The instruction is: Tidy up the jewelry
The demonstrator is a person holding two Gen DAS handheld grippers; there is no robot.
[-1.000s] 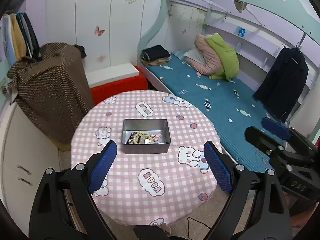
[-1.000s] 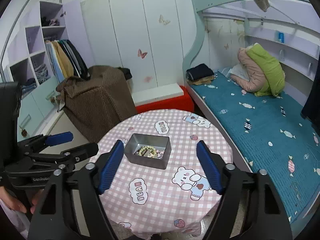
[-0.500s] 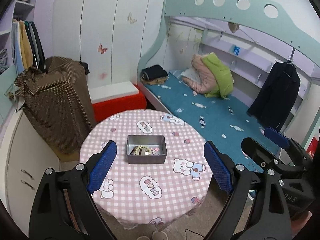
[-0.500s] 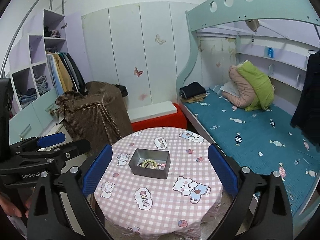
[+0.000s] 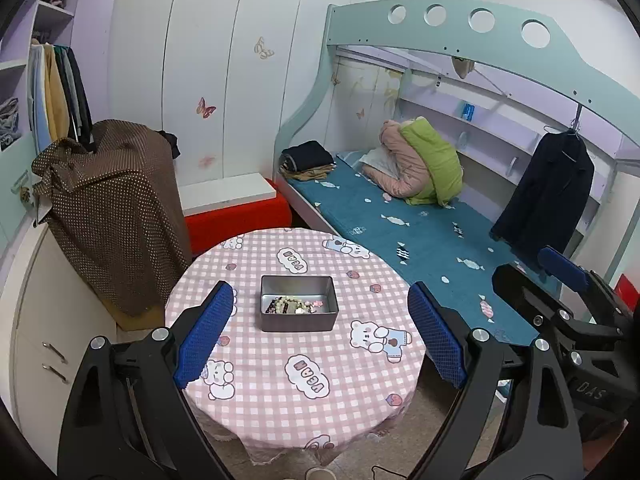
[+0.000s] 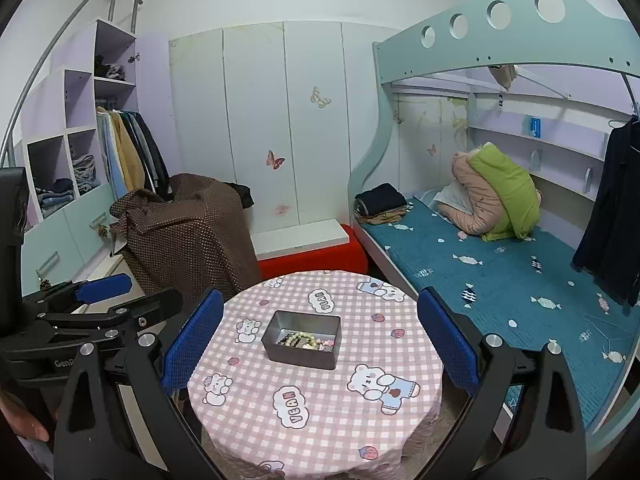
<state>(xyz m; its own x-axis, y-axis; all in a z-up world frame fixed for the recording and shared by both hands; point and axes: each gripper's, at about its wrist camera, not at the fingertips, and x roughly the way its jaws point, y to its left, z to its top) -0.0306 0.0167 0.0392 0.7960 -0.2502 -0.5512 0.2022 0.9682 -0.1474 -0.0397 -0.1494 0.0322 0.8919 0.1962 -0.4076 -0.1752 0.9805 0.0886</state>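
Both tongs, left tongs (image 5: 320, 332) and right tongs (image 6: 320, 338), gape wide, empty; the right's jaws have just been opening. Grey tin (image 5: 298, 308) at twelve o'clock holds beaded jewelry (image 5: 290, 305).

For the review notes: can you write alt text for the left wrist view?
An open left gripper frames a metal tin of beaded jewelry on a round table with a pink checked cloth. The right gripper shows at right, a bunk bed behind.
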